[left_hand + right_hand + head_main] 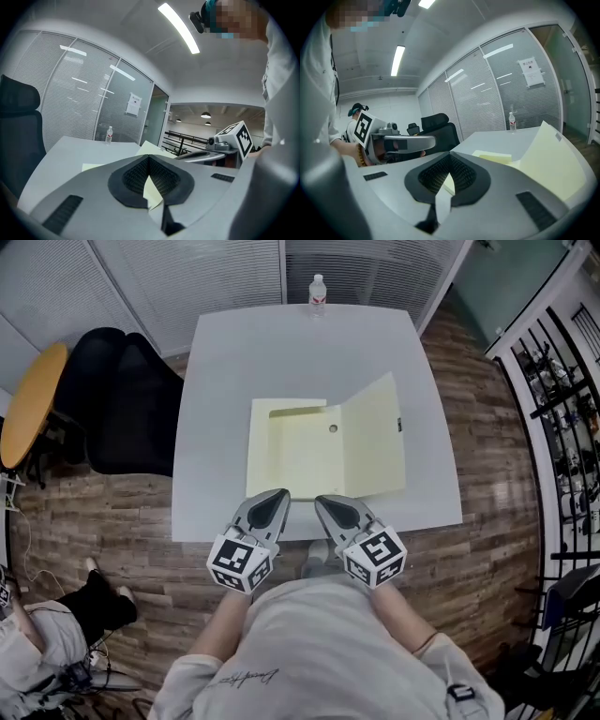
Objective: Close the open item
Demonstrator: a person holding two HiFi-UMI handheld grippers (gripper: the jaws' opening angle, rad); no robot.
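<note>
Nearest, at 6 o'clock, the left claw point(280, 494) and the right claw point(322, 500) sit side by side over the near edge of the white table point(234, 362), pointing toward 12. In its own view each one, left claw point(149, 157) and right claw point(450, 155), is clenched, with the dark ribbed pads meeting at the tips and nothing caught between them. Just beyond the tips, near the middle of the table, lies the open pale-yellow folder point(295, 460). Its back panel is flat, and its cover point(377, 439) stands tilted up on the 3 o'clock side. A black office chair point(131, 399) stands off the table at 9 o'clock. A water bottle point(317, 292) stands upright at the table's far edge, at 12 o'clock.
</note>
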